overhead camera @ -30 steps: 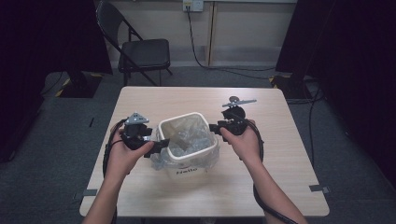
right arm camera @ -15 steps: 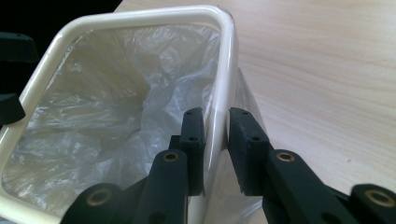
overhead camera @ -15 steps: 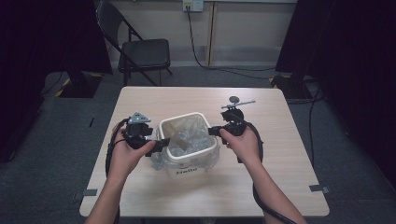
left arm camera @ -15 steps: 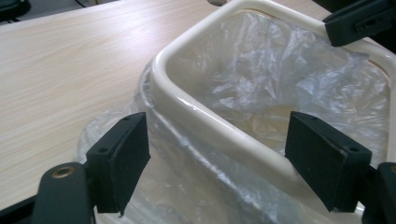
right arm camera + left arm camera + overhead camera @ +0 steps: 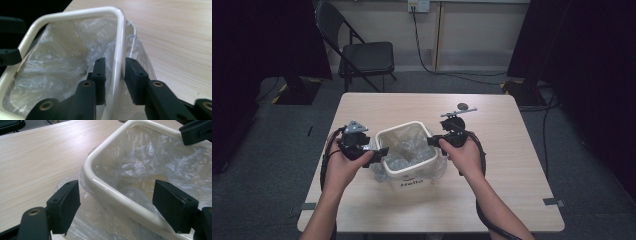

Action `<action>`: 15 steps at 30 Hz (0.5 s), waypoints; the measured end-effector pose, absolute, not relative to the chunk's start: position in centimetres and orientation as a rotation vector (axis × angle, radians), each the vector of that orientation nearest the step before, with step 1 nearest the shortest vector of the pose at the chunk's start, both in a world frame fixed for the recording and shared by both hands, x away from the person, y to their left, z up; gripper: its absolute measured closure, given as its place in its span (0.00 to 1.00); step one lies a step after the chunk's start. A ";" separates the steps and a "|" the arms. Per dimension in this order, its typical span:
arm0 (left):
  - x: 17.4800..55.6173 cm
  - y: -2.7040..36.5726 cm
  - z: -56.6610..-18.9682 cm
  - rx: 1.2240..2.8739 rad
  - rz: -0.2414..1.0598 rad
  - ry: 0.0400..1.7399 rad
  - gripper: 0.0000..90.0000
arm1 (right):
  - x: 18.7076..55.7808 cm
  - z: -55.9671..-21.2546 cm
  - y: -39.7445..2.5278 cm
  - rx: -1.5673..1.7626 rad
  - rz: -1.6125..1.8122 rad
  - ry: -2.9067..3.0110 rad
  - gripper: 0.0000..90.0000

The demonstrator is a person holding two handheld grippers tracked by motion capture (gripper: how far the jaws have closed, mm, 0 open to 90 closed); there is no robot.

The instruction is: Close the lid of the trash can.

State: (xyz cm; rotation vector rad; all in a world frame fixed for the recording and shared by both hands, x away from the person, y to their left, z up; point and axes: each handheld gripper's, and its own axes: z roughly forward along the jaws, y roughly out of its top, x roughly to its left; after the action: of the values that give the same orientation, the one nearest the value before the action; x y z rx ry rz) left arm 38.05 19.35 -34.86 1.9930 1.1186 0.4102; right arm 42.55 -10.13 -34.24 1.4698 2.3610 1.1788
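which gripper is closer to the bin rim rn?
Right. The right gripper has its jaws closed on the bin rim; the left gripper straddles it with jaws wide apart, not touching.

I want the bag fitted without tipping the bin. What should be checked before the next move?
1. Right gripper shut on the bin rim: ok.
2. Left gripper astride the near rim, jaws open, not yet gripping: not ok.
3. Plastic bag inside the bin: ok.
4. Bag folded over the rim all round: cannot tell.
5. Bin upright on the table: ok.
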 end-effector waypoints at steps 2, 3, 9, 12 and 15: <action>38.0 19.4 -34.7 1.994 0.422 1.118 0.25 | 42.6 -33.9 -10.5 1.475 1.202 2.350 0.79; 38.0 19.5 -34.6 1.994 0.431 1.121 0.25 | 42.6 -33.8 -10.6 1.475 1.204 2.346 0.78; 38.1 19.7 -34.6 2.001 0.436 1.134 0.25 | 42.5 -33.3 -11.4 1.460 1.197 2.344 0.88; 38.2 19.5 -34.8 2.019 0.443 1.131 0.27 | 42.4 -33.6 -11.4 1.450 1.204 2.359 0.92; 38.2 19.4 -35.0 2.021 0.438 1.138 0.29 | 42.3 -33.5 -11.3 1.450 1.201 2.369 0.92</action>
State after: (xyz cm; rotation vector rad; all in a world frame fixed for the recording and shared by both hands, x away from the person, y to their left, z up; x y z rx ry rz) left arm 38.20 19.42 -34.96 2.0206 1.1376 0.4382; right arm 42.32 -11.31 -33.52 1.4499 2.3689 1.2006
